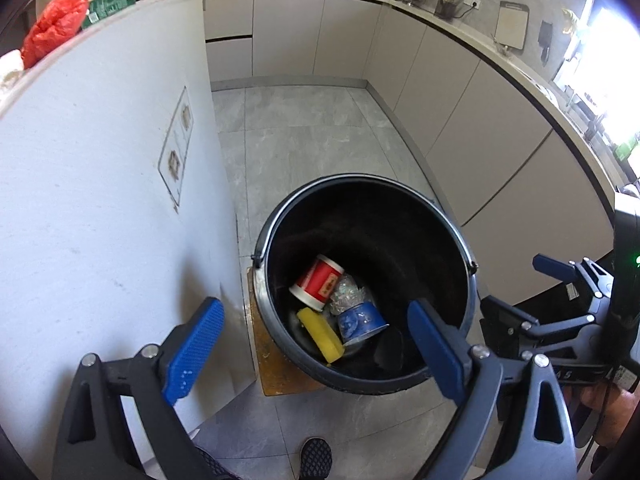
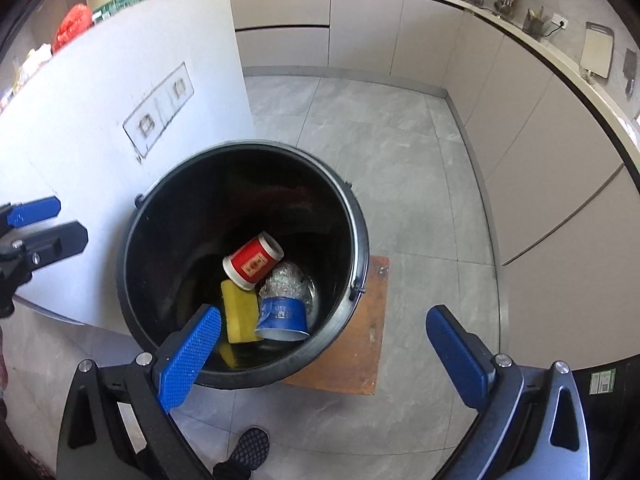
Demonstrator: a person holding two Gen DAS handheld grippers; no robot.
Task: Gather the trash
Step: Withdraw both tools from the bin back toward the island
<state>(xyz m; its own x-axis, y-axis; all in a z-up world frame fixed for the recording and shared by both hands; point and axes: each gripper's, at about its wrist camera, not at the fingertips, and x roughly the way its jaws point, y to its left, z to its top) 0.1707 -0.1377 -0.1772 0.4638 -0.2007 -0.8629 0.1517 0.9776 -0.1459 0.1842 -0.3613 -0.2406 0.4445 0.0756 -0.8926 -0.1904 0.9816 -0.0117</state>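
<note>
- A round black plastic bucket (image 2: 244, 168) stands on a small brown wooden board (image 2: 360, 340) on a grey tiled kitchen floor.
- Inside it lie the collected trash: a red-and-white paper cup (image 2: 253, 261), a blue paper cup (image 2: 283, 318), a yellow sponge block (image 2: 239, 312) and crumpled silvery wrap (image 2: 286, 278).
- The left gripper (image 1: 316, 344) and right gripper (image 2: 324, 354) hang above the bucket, jaws wide apart, holding nothing.
- Judging by this, the binning looks done; a red plastic bag (image 1: 54, 26) on the counter may remain.

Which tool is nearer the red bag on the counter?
Left. The left tool hangs over the bucket's counter side; the right tool is farther from the red bag.
</note>
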